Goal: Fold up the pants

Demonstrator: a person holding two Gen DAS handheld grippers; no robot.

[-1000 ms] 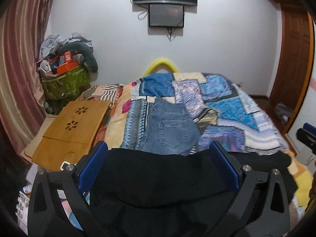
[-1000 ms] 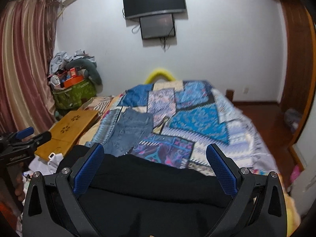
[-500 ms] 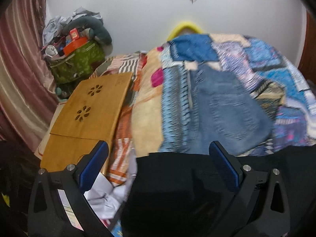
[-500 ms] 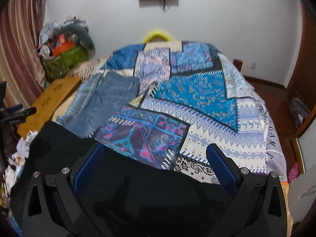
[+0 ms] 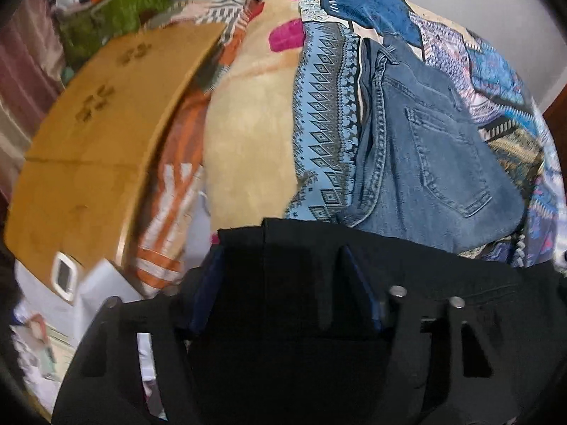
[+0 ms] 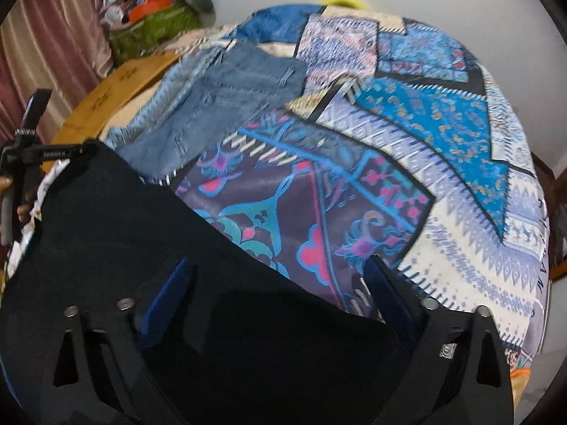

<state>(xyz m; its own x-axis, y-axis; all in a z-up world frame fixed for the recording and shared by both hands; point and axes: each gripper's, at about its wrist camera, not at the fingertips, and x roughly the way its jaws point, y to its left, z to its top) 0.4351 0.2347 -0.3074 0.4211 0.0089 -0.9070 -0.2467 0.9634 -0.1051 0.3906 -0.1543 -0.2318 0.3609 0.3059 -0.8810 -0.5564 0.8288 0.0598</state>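
Black pants [image 5: 443, 283] lie across the near edge of the bed [image 5: 248, 141] and also fill the lower left of the right wrist view [image 6: 124, 230]. My left gripper [image 5: 283, 283] has its jaws half closed around the pants' left corner. My right gripper [image 6: 280, 287] has its jaws partly closed over the pants' right part, fabric between the blue pads. The left gripper's body [image 6: 32, 152] shows at the left edge of the right wrist view. Folded blue jeans [image 5: 425, 148] lie further back on the bed, also seen in the right wrist view [image 6: 219, 99].
A patchwork bedspread [image 6: 407, 148] covers the bed. A wooden lap desk [image 5: 95, 134] leans left of the bed. A green bag heaped with clutter [image 5: 117, 10] stands by the wall. Papers and a white box [image 5: 63, 276] lie on the floor at left.
Both grippers have dropped down toward the bed's near edge and tilted downward. Both pairs of jaws have narrowed onto the black pants, the left more than the right.
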